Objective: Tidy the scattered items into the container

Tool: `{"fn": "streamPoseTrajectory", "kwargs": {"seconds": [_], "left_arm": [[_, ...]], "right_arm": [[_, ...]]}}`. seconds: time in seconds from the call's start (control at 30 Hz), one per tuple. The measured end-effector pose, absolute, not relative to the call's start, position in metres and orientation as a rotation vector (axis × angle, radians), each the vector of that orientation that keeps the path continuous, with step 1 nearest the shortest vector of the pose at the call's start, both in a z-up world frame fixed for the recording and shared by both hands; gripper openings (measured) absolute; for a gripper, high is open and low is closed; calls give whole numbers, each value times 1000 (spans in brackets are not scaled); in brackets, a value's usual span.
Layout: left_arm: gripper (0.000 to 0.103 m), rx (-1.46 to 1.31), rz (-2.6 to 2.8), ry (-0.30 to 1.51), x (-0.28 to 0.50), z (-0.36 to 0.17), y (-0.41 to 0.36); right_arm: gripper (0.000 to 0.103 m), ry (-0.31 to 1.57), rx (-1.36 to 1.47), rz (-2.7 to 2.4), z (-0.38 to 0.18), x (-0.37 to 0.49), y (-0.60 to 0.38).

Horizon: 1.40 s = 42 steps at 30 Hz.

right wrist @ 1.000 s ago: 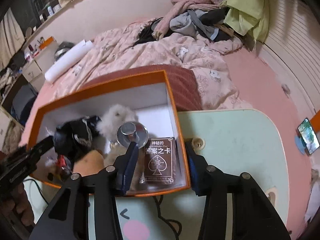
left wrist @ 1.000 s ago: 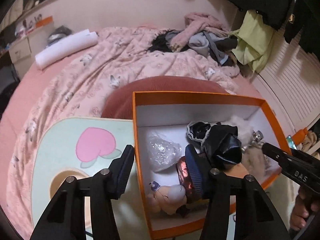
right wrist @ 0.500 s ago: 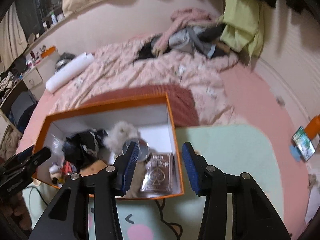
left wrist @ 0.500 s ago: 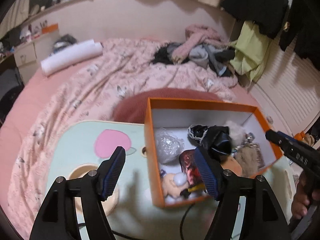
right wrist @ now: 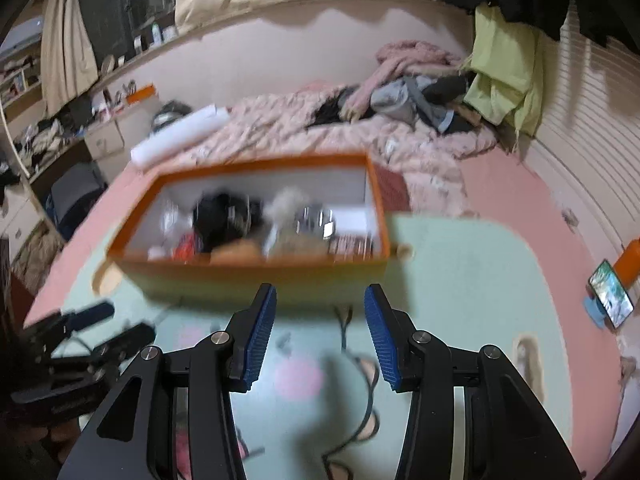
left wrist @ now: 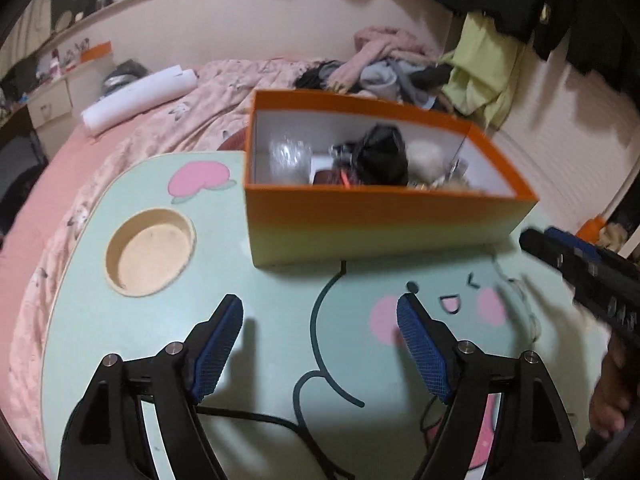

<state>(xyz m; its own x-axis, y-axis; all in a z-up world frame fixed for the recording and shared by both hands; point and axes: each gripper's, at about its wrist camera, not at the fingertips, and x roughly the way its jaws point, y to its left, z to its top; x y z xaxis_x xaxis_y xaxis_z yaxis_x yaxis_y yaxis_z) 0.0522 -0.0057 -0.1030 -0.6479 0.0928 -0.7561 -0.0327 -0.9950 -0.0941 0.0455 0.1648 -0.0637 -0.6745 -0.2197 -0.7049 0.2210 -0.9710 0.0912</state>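
- Left wrist view: the left gripper (left wrist: 320, 316) hangs over the pale green worktop (left wrist: 276, 292), its blue-padded fingers (left wrist: 218, 344) opening wide with nothing between them.
- Left wrist view: the orange container (left wrist: 384, 220) stands on the far part of the worktop, just beyond the fingers. Inside it lie a black bundle (left wrist: 382, 152), a clear plastic bag (left wrist: 286, 152) at the left end and a pale fluffy item (left wrist: 426, 156) toward the right; smaller pieces are too blurred to tell.
- Left wrist view: a round recessed cup holder (left wrist: 151, 251) sits in the worktop to the left of the container. The right gripper (left wrist: 560, 248) enters from the right edge, held by a hand (left wrist: 612, 396) at the near right.
- Left wrist view: beyond the worktop lies a bed with a pink quilt (left wrist: 180, 120), a white paper roll (left wrist: 140, 96) and a heap of clothes (left wrist: 392, 64).
- Right wrist view: the right gripper (right wrist: 320, 330) hovers above the worktop (right wrist: 460, 280) just near of the container (right wrist: 256, 268); its fingers (right wrist: 258, 336) stand partly apart and hold nothing.
- Right wrist view: the picture is motion-blurred. The container shows dark, pale and reddish contents that cannot be told apart clearly. The left gripper (right wrist: 116, 326) shows at the near left.
- Right wrist view: a phone (right wrist: 610, 294) on a blue stand sits on the pink bed surface at the far right.
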Motion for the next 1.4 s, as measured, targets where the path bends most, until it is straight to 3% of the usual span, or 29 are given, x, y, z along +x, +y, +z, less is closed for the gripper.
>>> {"fn": "streamPoseTrajectory", "kwargs": {"seconds": [0.1, 0.2, 0.23, 0.3, 0.4, 0.47, 0.57, 1.4], "left_arm": [[82, -1323, 2806, -47, 45, -112, 5], [93, -1359, 2814, 30, 38, -117, 14], [101, -1377, 2808, 61, 35, -119, 18], [103, -1383, 2804, 75, 33, -120, 20], [103, -1394, 2823, 54, 30, -118, 16], [103, -1397, 2833, 44, 29, -118, 14], [103, -1399, 2837, 53, 29, -121, 16], [103, -1400, 2836, 52, 29, -121, 18]], "right_arm": [[47, 24, 1192, -2654, -83, 45, 159], [47, 11, 1225, -2640, -95, 40, 157], [47, 16, 1239, -2638, -98, 38, 156], [48, 28, 1260, -2639, -106, 35, 154], [61, 71, 1271, -2684, -111, 34, 153], [84, 46, 1307, -2715, -115, 29, 159], [103, 3, 1370, -2739, -121, 21, 168], [103, 8, 1378, -2734, -117, 18, 170]]}}
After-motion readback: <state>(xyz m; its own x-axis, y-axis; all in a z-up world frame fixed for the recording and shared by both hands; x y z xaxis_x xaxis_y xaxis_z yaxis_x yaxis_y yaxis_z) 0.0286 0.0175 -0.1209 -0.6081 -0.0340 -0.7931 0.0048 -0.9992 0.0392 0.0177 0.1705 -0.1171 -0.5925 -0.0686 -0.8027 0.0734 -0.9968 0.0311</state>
